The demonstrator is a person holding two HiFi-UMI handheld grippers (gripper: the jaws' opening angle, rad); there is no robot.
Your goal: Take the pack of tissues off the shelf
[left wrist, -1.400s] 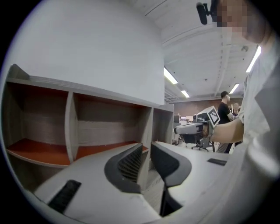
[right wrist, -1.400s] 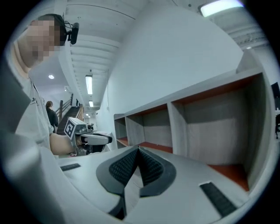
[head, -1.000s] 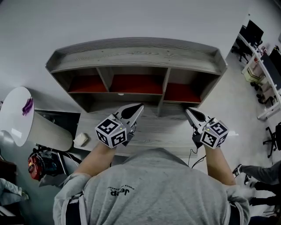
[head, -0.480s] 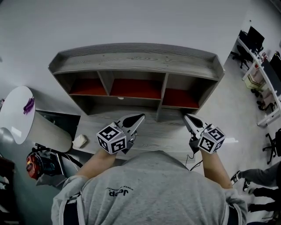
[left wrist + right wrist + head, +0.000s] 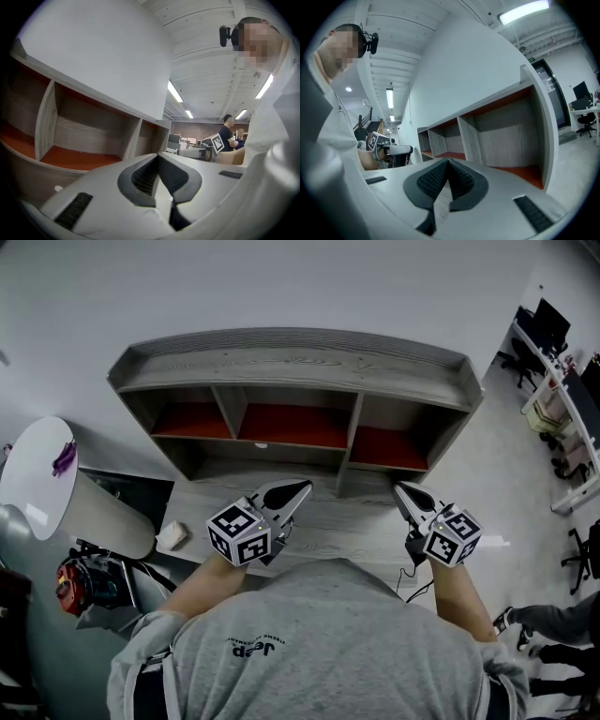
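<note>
Grey wood shelf (image 5: 291, 360) with three red-floored compartments is standing at upper centre on a desk (image 5: 349, 529), while the left gripper (image 5: 300, 488) and right gripper (image 5: 400, 490), jaws together, are pointing toward it from mid-frame, and a small pale bundle (image 5: 172, 537) is lying at the desk's left edge.

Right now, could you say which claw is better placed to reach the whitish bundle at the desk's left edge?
Left: the left claw, shut and empty, is nearer the whitish bundle than the right claw.

Matt grey woodgrain shelf (image 5: 291, 357), smooth red compartment floors (image 5: 292, 426)
</note>
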